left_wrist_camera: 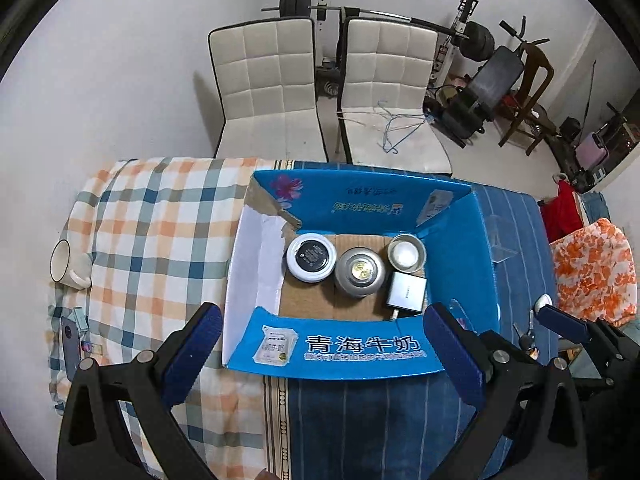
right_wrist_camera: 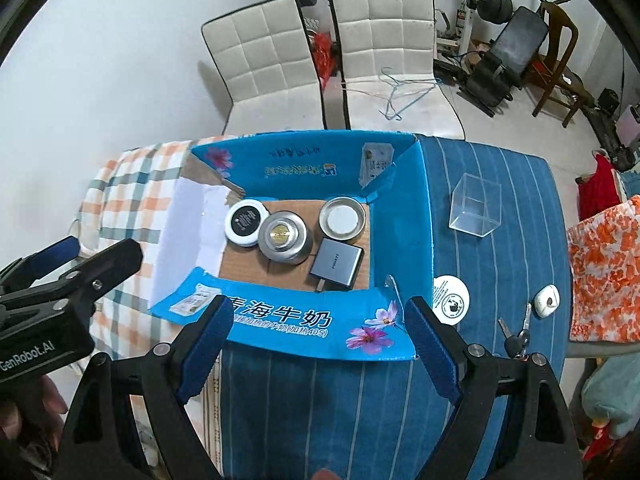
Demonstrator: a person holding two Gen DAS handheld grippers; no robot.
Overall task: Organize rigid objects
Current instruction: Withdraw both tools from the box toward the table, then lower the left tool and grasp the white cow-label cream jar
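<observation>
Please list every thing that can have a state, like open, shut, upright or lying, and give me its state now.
left gripper: open, holds nothing
right gripper: open, holds nothing
blue box: flaps open
black-lidded jar: upright in box, lidded
silver canister: upright in box
open tin: upright in box, no lid
grey charger: lying flat in box
clear cube: outside box, empty
mug: on its side
</observation>
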